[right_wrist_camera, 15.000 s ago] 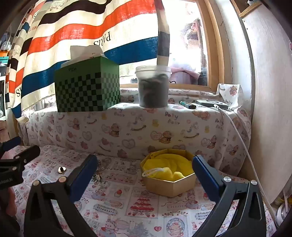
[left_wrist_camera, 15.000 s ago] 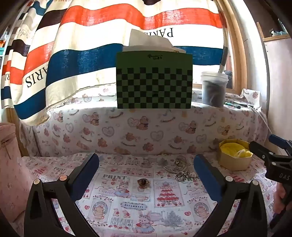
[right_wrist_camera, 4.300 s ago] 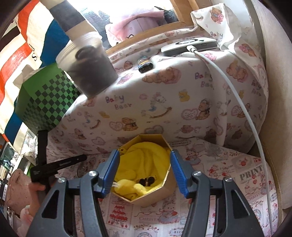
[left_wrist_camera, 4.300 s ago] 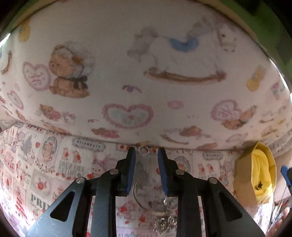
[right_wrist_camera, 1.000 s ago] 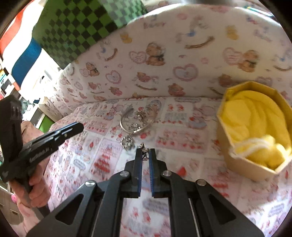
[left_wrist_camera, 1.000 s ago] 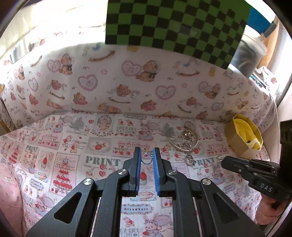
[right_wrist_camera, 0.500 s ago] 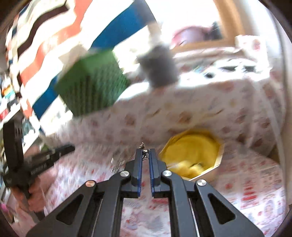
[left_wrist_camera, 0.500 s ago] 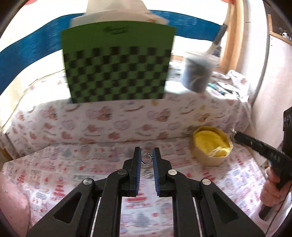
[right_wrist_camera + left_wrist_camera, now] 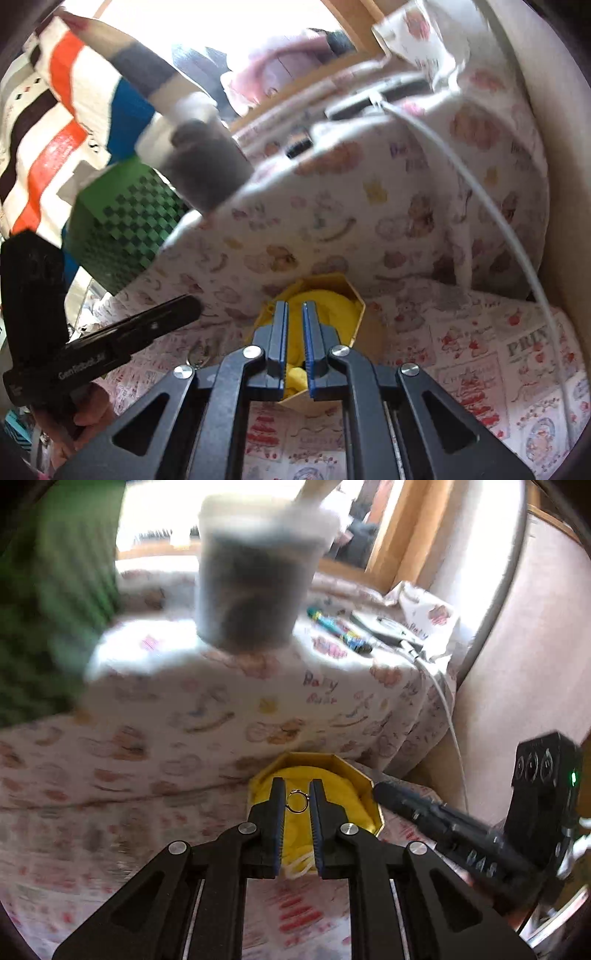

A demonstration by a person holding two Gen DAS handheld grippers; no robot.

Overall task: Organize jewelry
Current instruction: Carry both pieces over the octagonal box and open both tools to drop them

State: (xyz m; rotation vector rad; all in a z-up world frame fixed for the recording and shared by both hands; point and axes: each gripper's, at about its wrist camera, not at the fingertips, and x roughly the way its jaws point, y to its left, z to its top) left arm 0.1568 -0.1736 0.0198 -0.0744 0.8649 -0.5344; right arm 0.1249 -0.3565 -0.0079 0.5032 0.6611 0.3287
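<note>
My left gripper [image 9: 297, 800] is shut on a small thin ring [image 9: 297, 802], pinched upright between the tips. It hangs just above the yellow-lined octagonal box [image 9: 355, 772]. My right gripper [image 9: 294, 307] points down over the same box [image 9: 357, 300], its jaws nearly together with only yellow cloth [image 9: 328, 300] showing through the slit. No piece shows between its tips. Each gripper appears in the other's view: the right one [image 9: 384, 788] at the box's right rim, the left one [image 9: 194, 303] to the box's left, with a hand [image 9: 86, 410] on it.
A dark-filled plastic tub [image 9: 255, 576] and a green checkered tissue box [image 9: 122, 229] stand on the cloth-covered ledge behind. A white cable [image 9: 480, 192] runs down the right side by the wall. Silver jewelry [image 9: 197, 356] lies on the printed cloth left of the box.
Both grippers have swung over to the yellow box, the left one carrying the ring. The tiny piece seen at the right gripper's tips before no longer shows.
</note>
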